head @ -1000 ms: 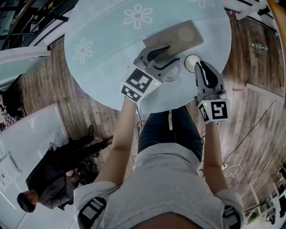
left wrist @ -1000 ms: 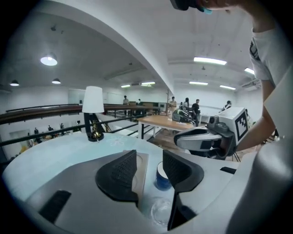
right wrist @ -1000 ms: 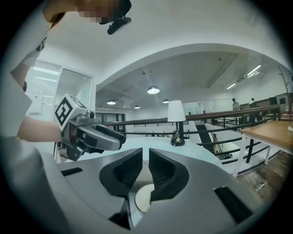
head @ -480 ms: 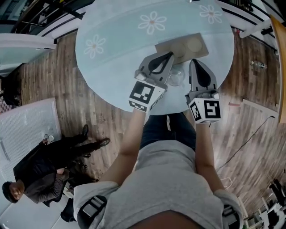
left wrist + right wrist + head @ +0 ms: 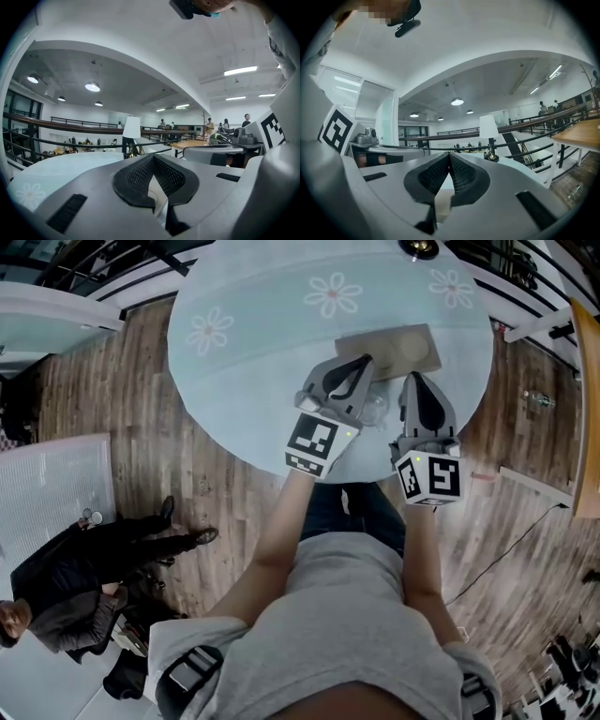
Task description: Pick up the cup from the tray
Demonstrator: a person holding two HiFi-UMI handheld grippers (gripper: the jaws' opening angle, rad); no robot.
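Note:
A clear glass cup (image 5: pixel 374 410) stands on the pale blue flowered tablecloth (image 5: pixel 253 352), just nearer me than the tan tray (image 5: pixel 392 350). It sits low between my two grippers and is partly hidden by the left one. My left gripper (image 5: pixel 364 361) points across the tray's near corner, shut, with nothing between its fingertips (image 5: pixel 152 157). My right gripper (image 5: pixel 412 379) hovers to the right of the cup, also shut and empty (image 5: pixel 449 155). Both point roughly level over the table, so the cup does not show in either gripper view.
A small table lamp (image 5: pixel 419 247) stands at the table's far edge and also shows as the lamp (image 5: pixel 131 136) and the lamp (image 5: pixel 489 133). The round table's near edge (image 5: pixel 281 460) is just under my hands. A person (image 5: pixel 66 577) stands on the wooden floor at the left.
Both grippers have risen and levelled out, and their jaws have closed on nothing. The right gripper has drawn in beside the cup, which stays on the cloth.

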